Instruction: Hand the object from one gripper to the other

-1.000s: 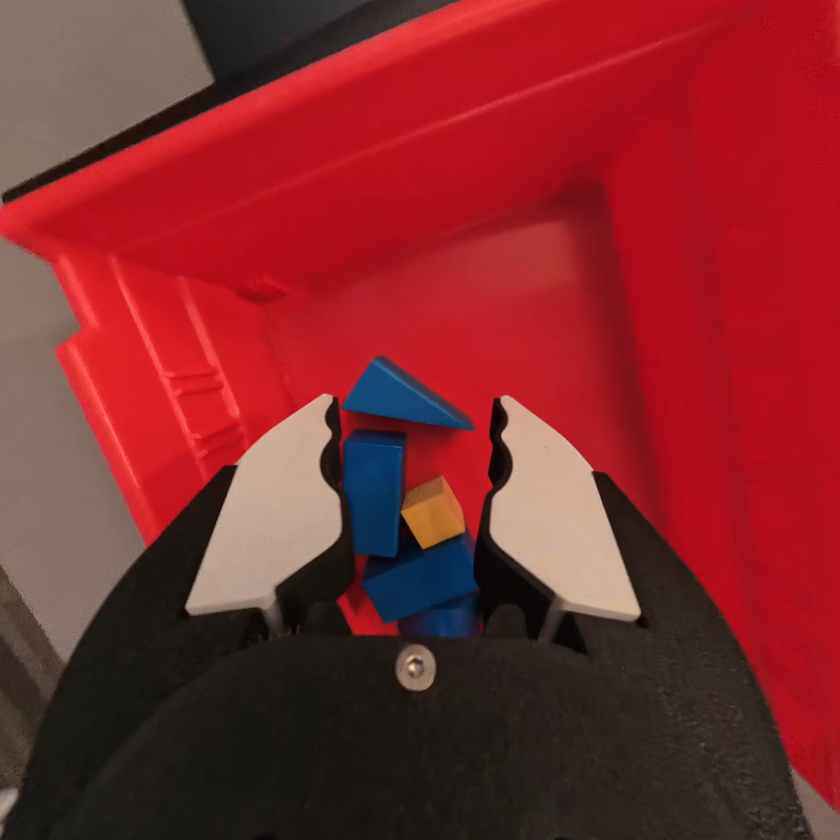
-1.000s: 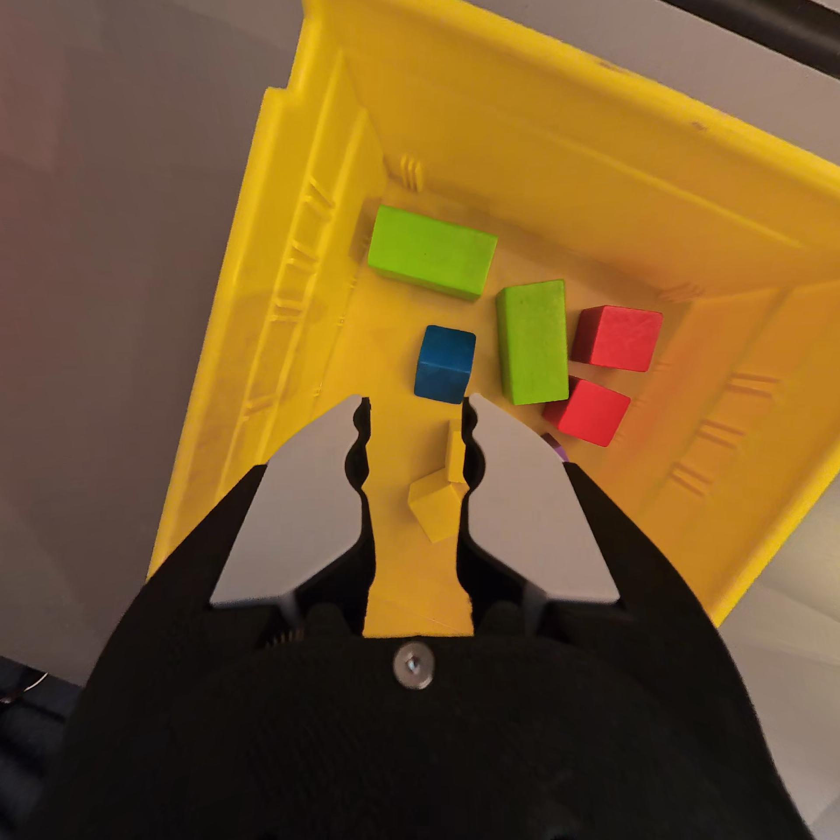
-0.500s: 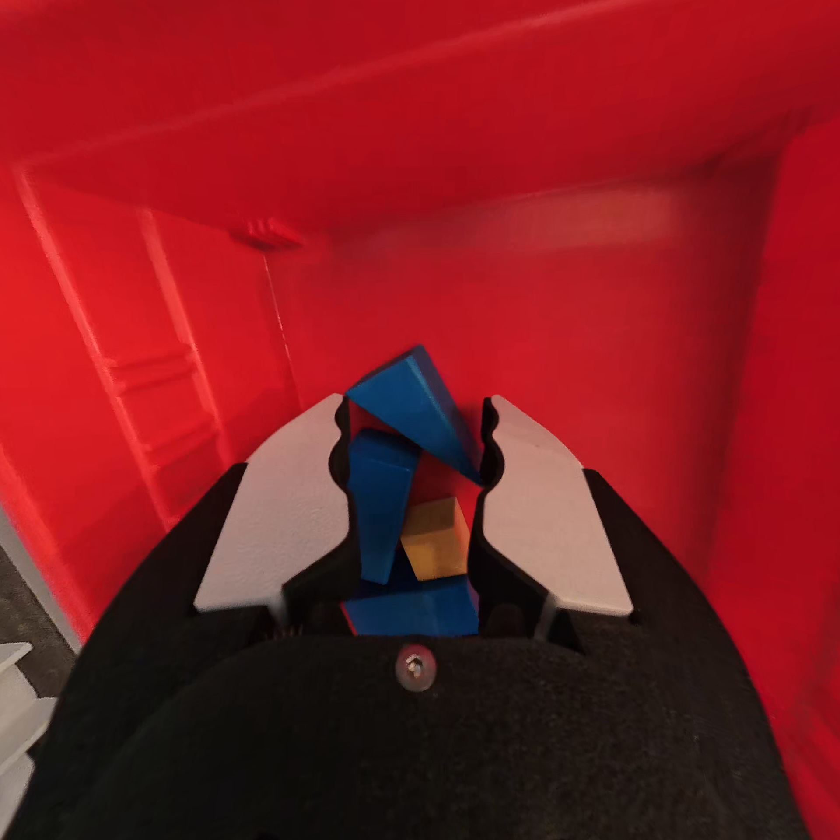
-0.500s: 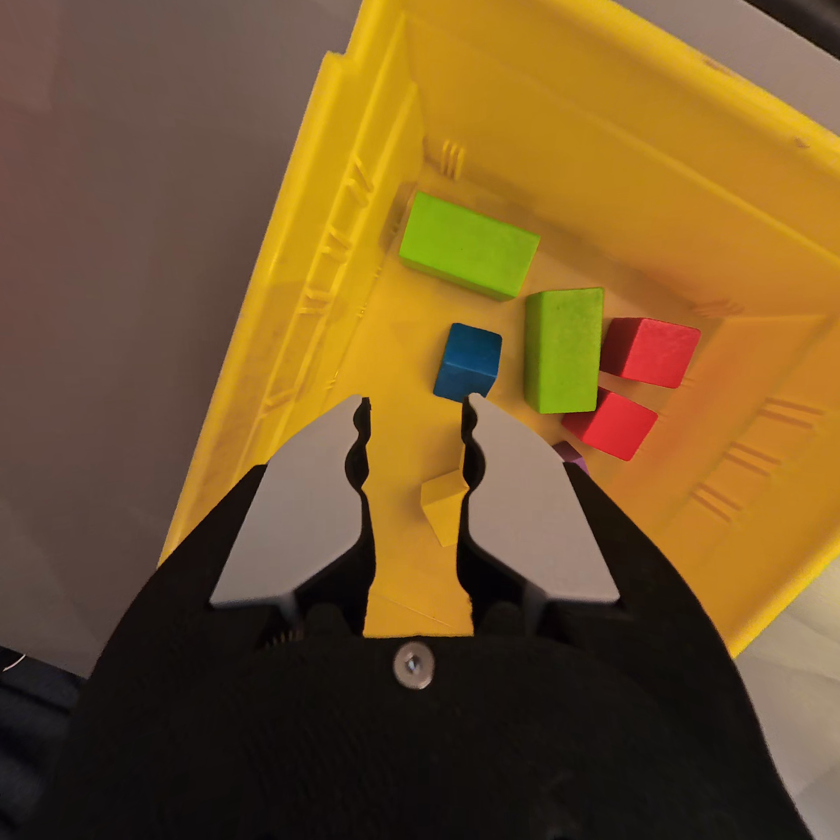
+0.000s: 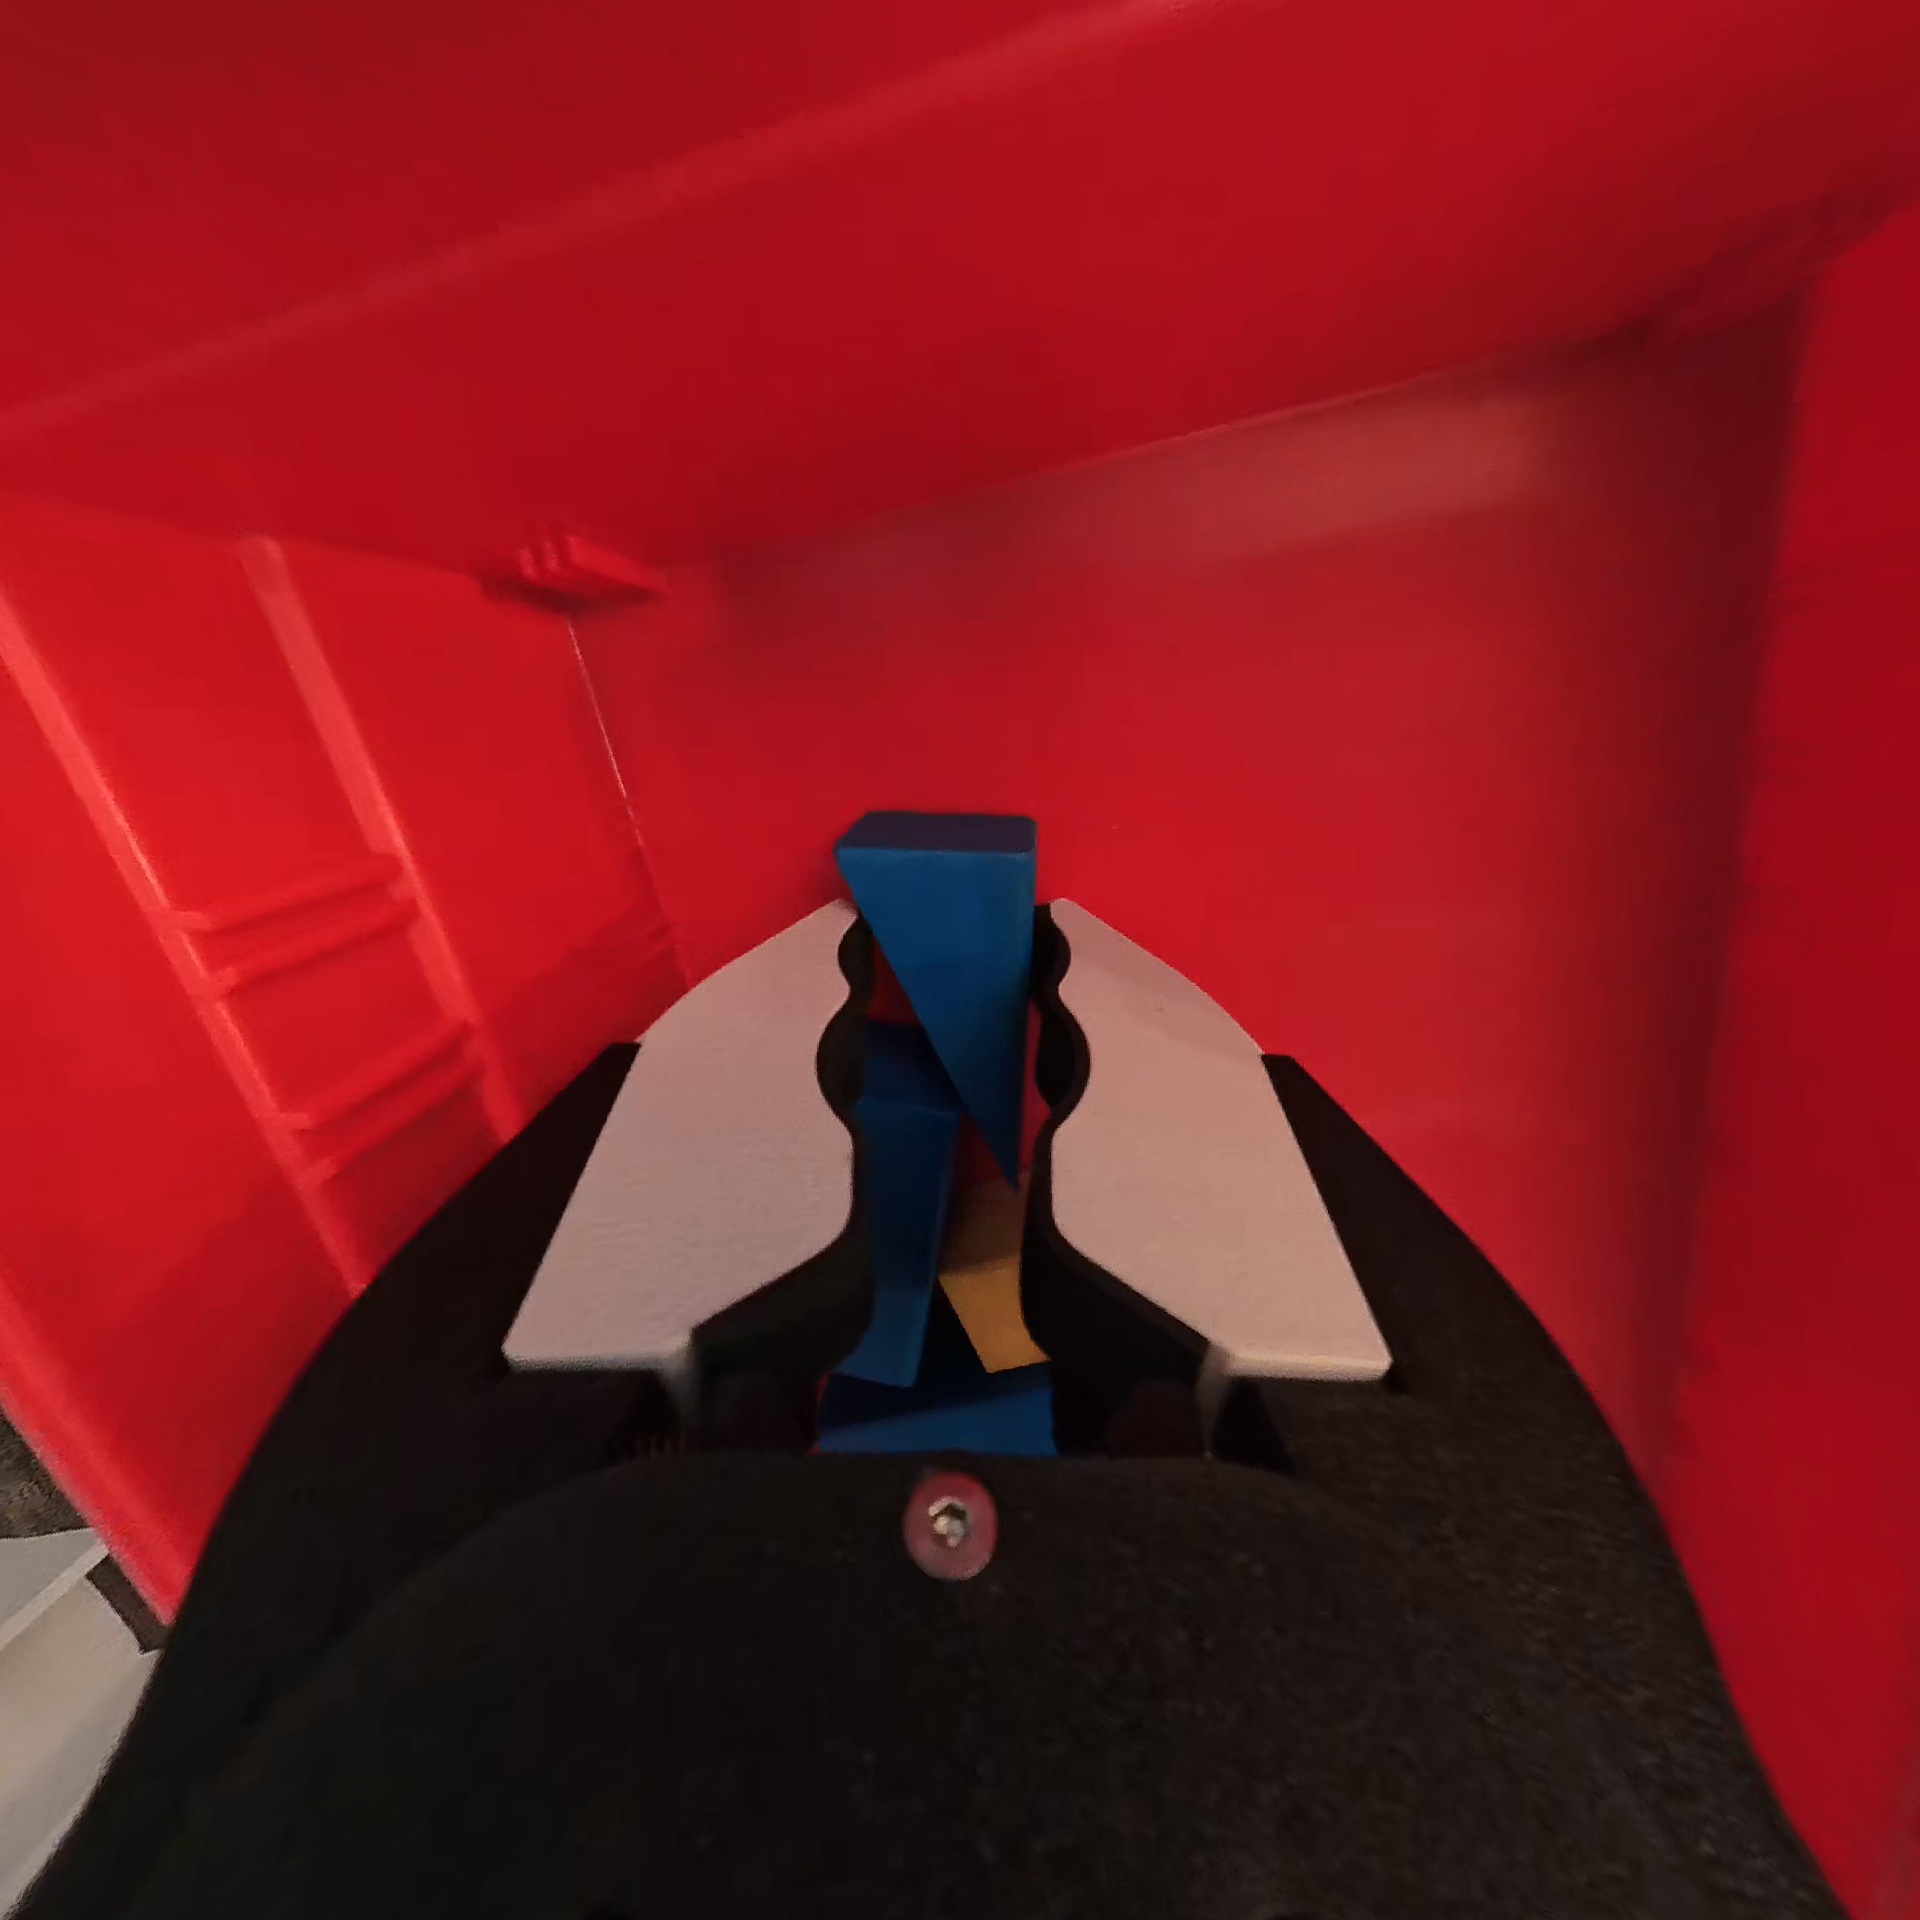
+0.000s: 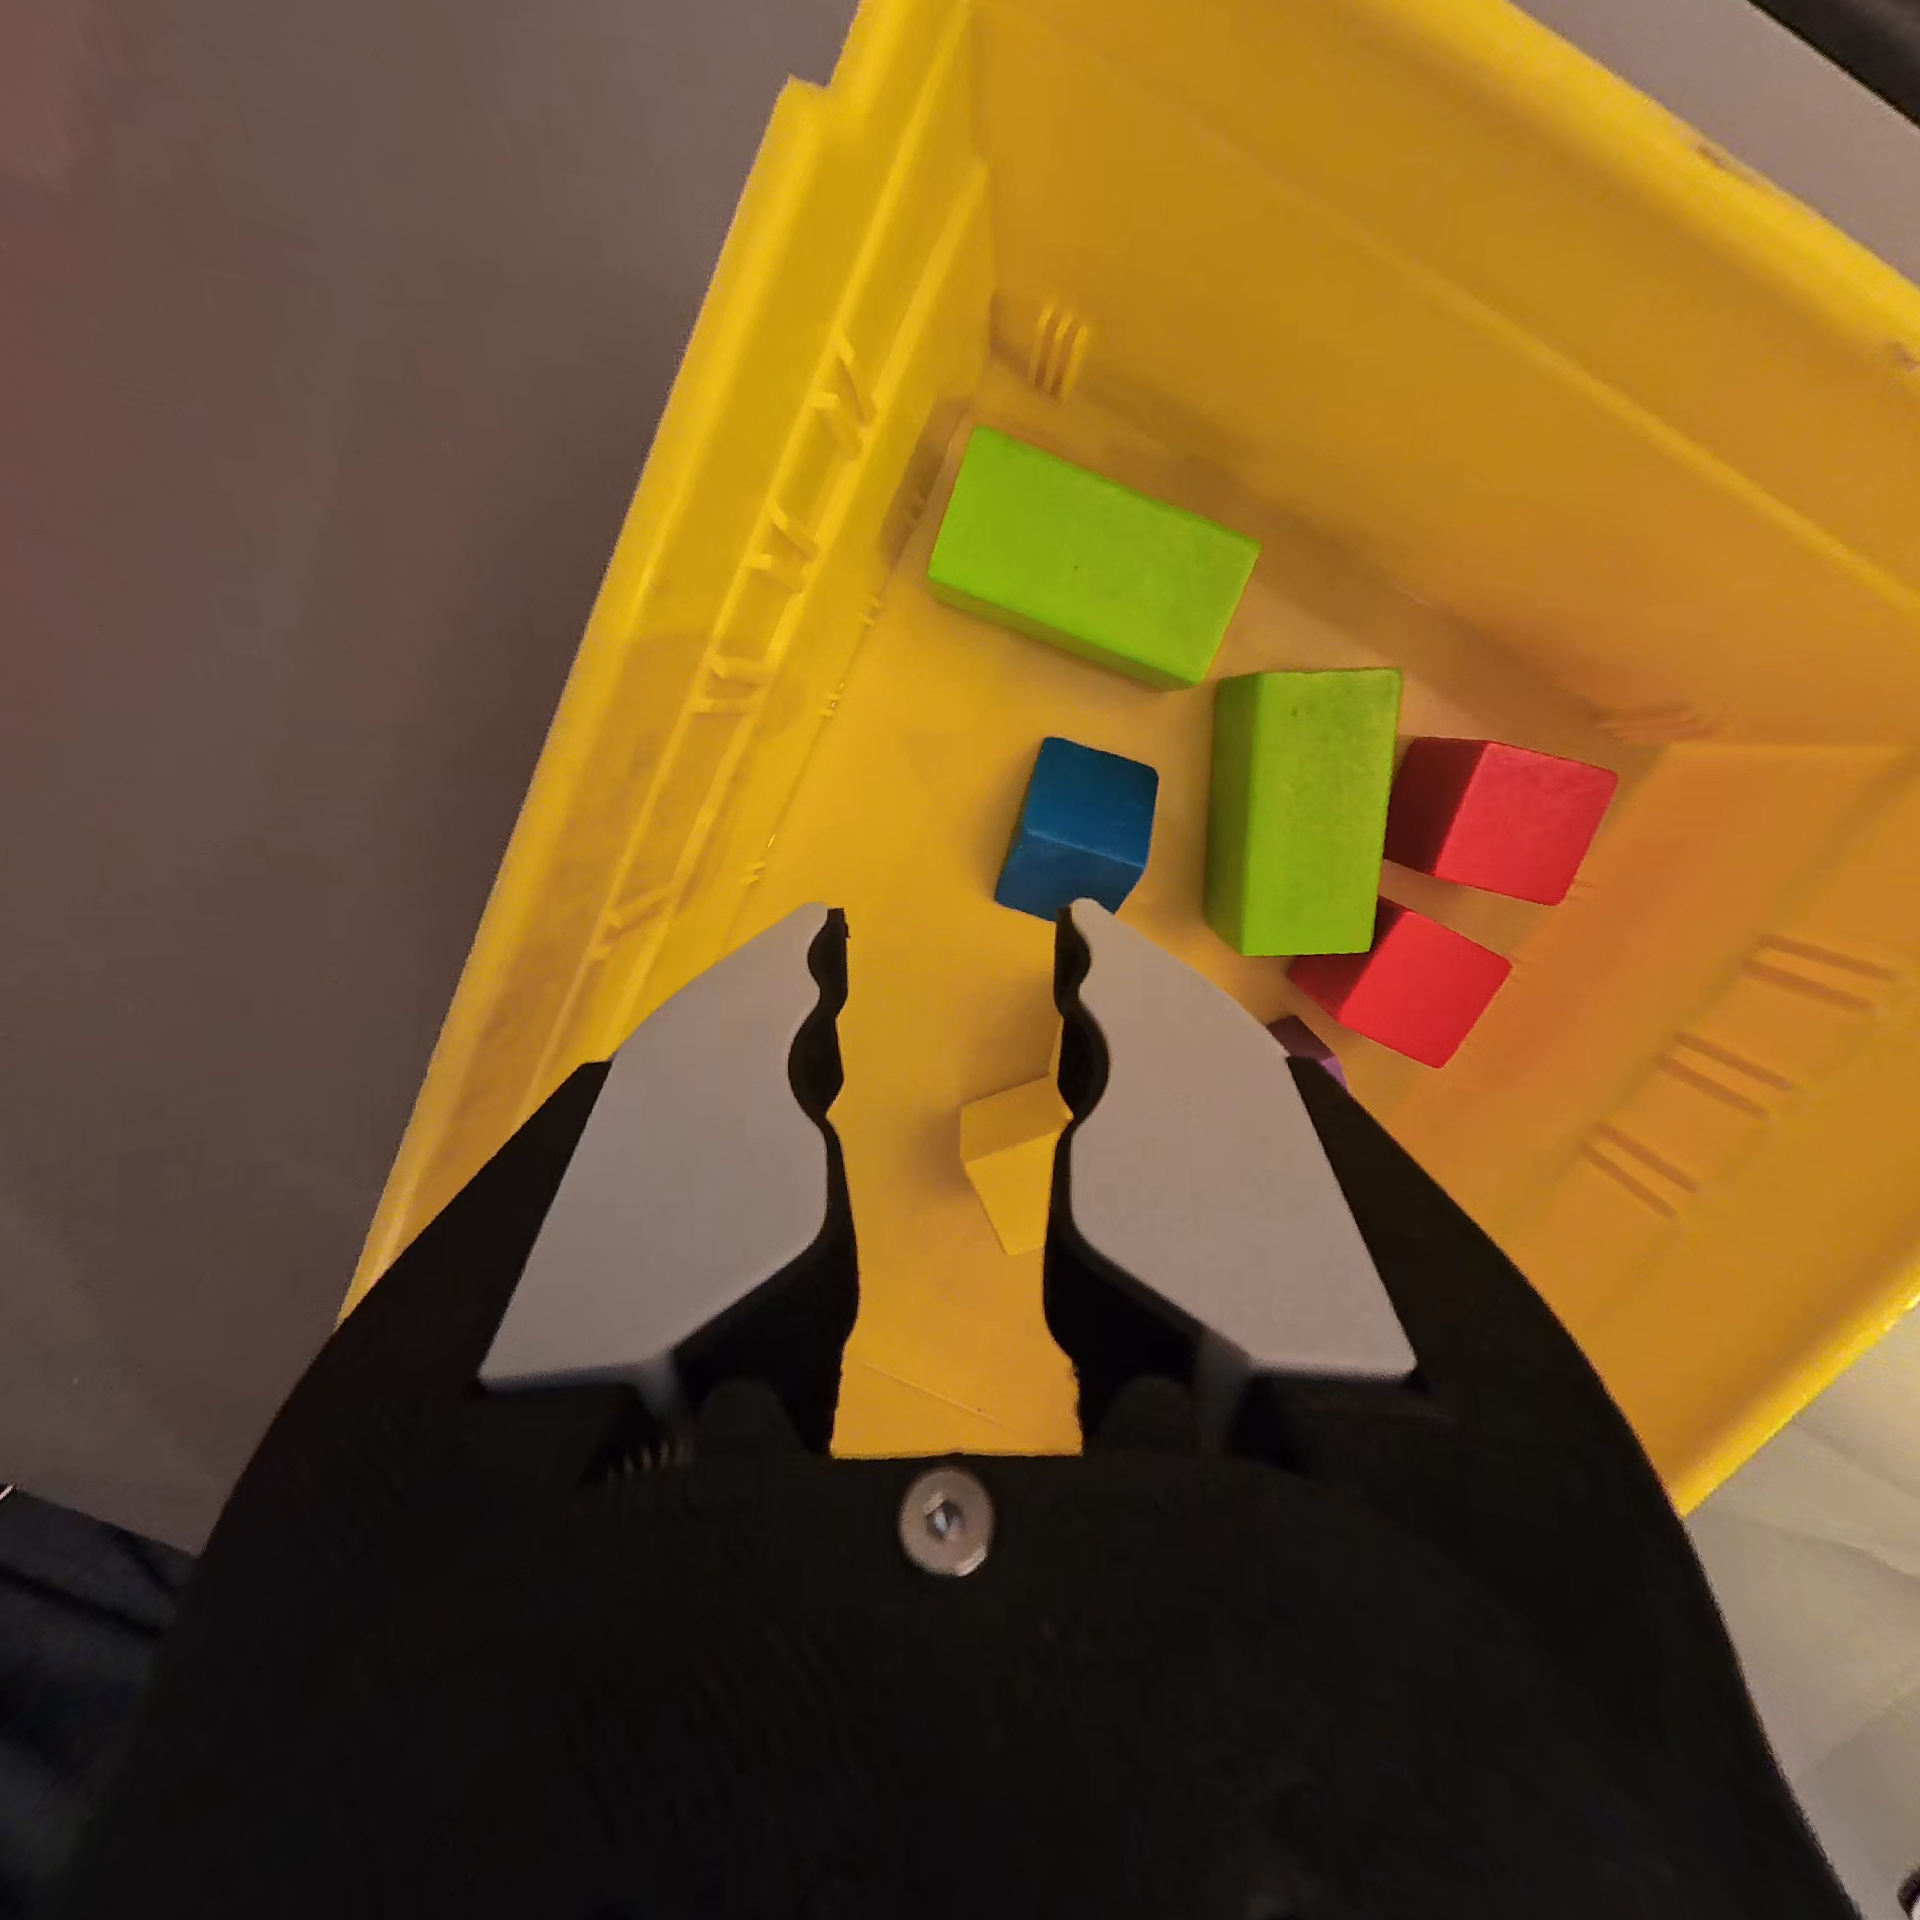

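Observation:
In the left wrist view my left gripper (image 5: 945, 920) is deep inside a red bin (image 5: 1247, 727). Its jaws are shut on a blue triangular wedge (image 5: 966, 987), which stands between the fingertips with its wide end up. Below it lie a long blue block (image 5: 899, 1195), an orange block (image 5: 997, 1320) and another blue block (image 5: 935, 1423). In the right wrist view my right gripper (image 6: 951, 920) is open and empty above a yellow bin (image 6: 1455, 312). A small yellow block (image 6: 1013, 1153) lies between its fingers on the bin floor.
The yellow bin also holds a blue cube (image 6: 1081, 821), two green blocks (image 6: 1091, 556) (image 6: 1299, 810), two red blocks (image 6: 1496, 816) (image 6: 1397, 982) and a purple piece (image 6: 1304, 1039) half hidden by my finger. A grey table (image 6: 312, 520) lies left of the bin.
My left gripper went down into the red bin and closed on the blue wedge, which turned upright. My right gripper drifted slightly left over the yellow bin, still open.

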Demonstrator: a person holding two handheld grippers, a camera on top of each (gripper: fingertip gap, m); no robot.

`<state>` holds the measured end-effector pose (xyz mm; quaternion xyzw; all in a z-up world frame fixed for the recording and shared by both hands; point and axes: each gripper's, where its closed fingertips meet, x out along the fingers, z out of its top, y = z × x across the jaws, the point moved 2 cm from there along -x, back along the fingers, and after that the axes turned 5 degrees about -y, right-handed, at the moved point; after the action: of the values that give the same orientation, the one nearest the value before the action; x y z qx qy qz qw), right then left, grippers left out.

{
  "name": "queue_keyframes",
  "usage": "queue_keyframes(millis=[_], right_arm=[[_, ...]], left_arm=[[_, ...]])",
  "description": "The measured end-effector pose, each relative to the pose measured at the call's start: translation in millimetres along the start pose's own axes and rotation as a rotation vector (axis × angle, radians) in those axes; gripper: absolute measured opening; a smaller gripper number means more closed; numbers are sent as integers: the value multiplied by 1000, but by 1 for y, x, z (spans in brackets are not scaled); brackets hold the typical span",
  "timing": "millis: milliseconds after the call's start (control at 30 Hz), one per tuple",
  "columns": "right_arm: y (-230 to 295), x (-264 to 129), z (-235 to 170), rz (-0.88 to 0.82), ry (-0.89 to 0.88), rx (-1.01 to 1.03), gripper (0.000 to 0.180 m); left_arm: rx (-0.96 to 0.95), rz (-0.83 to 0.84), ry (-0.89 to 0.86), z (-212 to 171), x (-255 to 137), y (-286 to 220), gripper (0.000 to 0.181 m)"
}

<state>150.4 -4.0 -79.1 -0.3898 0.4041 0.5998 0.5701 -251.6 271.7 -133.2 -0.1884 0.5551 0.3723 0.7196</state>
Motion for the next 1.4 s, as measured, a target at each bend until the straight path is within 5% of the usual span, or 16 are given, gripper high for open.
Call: queue_keyframes(millis=[200, 400, 567, 800, 1133, 1400], right_arm=[[-1, -7, 4, -14, -34, -5, 39], [9, -44, 34, -61, -265, -123, 38], [81, -83, 70, 28, -650, -598, 44], [222, -116, 37, 304, -1088, -1232, 51], [282, -115, 6, 292, -1101, -1479, 51], [288, -99, -4, 290, -981, -1546, 36]], left_arm=[[53, -58, -65, 8, -14, -10, 27], [291, -269, -312, 24, -89, -53, 27], [463, -796, -451, 4, -176, -137, 27], [721, -1267, -319, -51, -235, -207, 27], [889, -1441, -117, -88, -241, -248, 27], [969, -1408, -48, -100, -230, -260, 27]])
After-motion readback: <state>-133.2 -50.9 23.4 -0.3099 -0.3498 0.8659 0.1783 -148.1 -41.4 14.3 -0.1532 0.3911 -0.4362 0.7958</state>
